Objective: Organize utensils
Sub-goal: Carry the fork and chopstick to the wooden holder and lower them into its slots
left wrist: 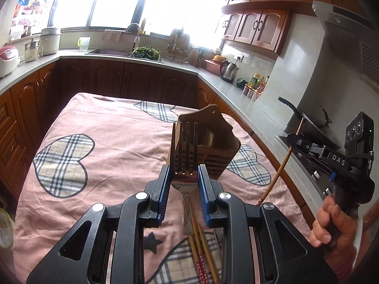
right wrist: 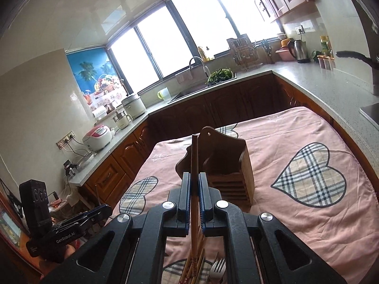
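My left gripper (left wrist: pixel 184 174) is shut on a metal fork (left wrist: pixel 186 149), tines up, held above the pink cloth in front of the wooden utensil holder (left wrist: pixel 213 142). My right gripper (right wrist: pixel 194 179) is shut on a wooden chopstick (right wrist: pixel 194 156), held upright just before the holder (right wrist: pixel 227 165). The right gripper also shows at the right of the left wrist view (left wrist: pixel 293 140) with the chopstick (left wrist: pixel 281 165). Loose chopsticks (left wrist: pixel 201 248) lie on the cloth near me. More chopsticks (right wrist: pixel 194 262) and a fork (right wrist: pixel 218 269) lie below the right gripper.
A pink cloth with plaid hearts (left wrist: pixel 94 130) covers the table. Grey counters and brown cabinets (left wrist: pixel 118 75) run around it. A wok (left wrist: pixel 312 125) sits on the stove at right. A sink with greens (left wrist: pixel 144 52), kettle (left wrist: pixel 228 71) and rice cookers (left wrist: pixel 7 59) stand on the counters.
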{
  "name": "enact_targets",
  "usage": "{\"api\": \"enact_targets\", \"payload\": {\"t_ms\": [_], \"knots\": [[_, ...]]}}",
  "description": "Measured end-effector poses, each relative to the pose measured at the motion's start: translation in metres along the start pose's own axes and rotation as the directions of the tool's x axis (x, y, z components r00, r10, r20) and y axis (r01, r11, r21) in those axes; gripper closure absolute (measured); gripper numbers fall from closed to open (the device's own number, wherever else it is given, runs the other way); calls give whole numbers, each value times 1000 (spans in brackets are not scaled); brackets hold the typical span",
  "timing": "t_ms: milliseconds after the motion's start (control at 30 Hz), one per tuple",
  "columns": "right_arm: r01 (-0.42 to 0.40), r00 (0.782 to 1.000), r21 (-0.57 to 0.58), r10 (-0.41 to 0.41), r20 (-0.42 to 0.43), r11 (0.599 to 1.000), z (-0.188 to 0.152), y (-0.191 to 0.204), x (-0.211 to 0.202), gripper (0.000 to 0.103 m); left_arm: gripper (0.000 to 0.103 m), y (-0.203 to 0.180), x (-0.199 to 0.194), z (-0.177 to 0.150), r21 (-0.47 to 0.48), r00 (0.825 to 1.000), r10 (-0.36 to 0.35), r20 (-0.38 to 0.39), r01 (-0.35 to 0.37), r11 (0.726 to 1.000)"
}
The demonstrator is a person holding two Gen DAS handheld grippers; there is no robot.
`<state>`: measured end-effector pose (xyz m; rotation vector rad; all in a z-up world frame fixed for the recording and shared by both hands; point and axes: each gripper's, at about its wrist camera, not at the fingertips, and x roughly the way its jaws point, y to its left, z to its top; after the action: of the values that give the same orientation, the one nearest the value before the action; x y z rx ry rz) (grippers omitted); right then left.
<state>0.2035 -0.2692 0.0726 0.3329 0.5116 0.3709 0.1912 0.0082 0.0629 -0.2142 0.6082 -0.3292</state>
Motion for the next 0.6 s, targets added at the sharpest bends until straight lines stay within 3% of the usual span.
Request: {"api": "enact_targets", "payload": {"t_ms": [367, 600], "knots": [[31, 986, 46, -39, 165, 998, 67, -19, 23, 97, 82, -12, 37, 74, 44, 988, -28, 150, 21, 999], [45, 964, 63, -60, 259, 997, 98, -37, 50, 97, 82, -1, 85, 103, 12, 982, -33, 188, 32, 999]]}}
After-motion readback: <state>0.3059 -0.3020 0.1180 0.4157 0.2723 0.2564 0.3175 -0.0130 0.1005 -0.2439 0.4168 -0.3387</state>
